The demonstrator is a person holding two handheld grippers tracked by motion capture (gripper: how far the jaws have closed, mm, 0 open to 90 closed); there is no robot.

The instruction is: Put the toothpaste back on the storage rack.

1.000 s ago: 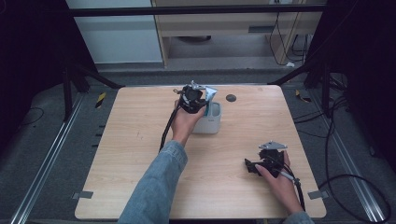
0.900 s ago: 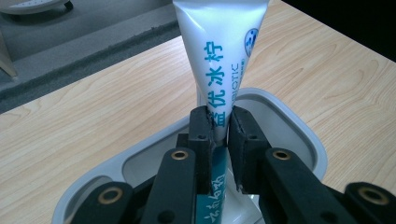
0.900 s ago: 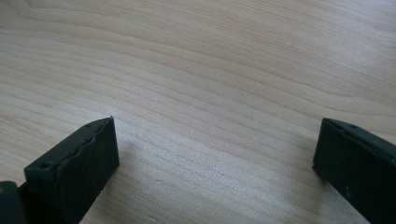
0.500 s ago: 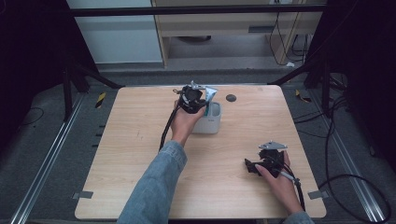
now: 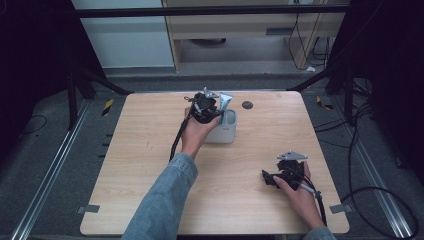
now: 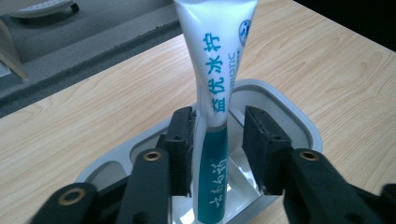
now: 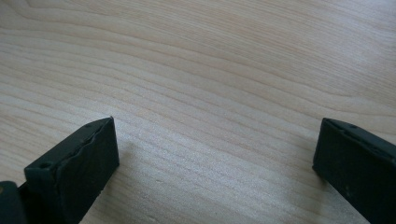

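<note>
the left tongs (image 6: 217, 140) stand narrowly parted around an upright toothpaste tube (image 6: 215, 88) in a grey holder (image 6: 299, 128), while the right tongs (image 7: 215, 158) gape wide over the bench (image 7: 210, 70).

A blue denim sleeve (image 5: 162, 200) covers the left forearm. Each hand-held gripper, left (image 6: 218, 140) and right (image 7: 215, 163), has black jaws with brass-ringed screw holes, a grey three-cornered plate on top and a trailing black cable.

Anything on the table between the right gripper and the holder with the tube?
Nothing: in the high view only bare wood lies between the right gripper and the holder, where the tube stands between the left gripper's jaws.
</note>
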